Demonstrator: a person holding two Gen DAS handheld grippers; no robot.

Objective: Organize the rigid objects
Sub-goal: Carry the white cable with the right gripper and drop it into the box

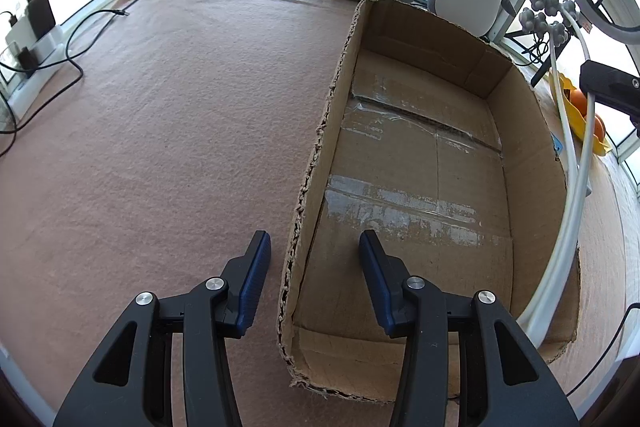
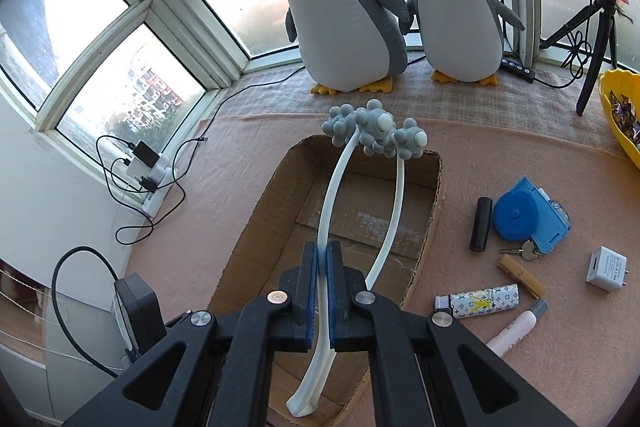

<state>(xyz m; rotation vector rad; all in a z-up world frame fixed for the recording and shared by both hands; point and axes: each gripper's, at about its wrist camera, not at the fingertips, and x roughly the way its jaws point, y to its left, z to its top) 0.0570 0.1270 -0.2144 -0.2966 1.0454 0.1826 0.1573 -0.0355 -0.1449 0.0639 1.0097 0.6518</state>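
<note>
Cardboard, torn and ragged along its rim, made up the open box point(image 1: 316, 147) that lay on the pink felt worktop point(image 1: 160, 147), its taped floor bare. My left tongs point(image 1: 314, 247) stood wide apart and held nothing, one blue-padded finger outside the box's near left wall and the other over its floor. My right tongs point(image 2: 322, 255) were pinched narrow on one white arm of the massager point(image 2: 334, 187), a forked tool whose two curved arms ended in clusters of grey knobs. I held it above the box, with the knobbed heads over the far wall and the joined white end hanging down near the close wall. In the left wrist view the same white arms point(image 1: 576, 163) swept up along the box's right side.

To the right of the box, on the felt, lay a black cylinder point(image 2: 481, 224), a blue tape measure point(image 2: 516, 214) with keys, a wooden clothespin point(image 2: 520, 275), a white charger point(image 2: 607, 268), a patterned lighter point(image 2: 478, 301) and a pink tube point(image 2: 516, 327). Two plush penguins point(image 2: 340, 11) stood by the window beyond the box, and a yellow bowl point(image 2: 612, 107) sat at the far right.
</note>
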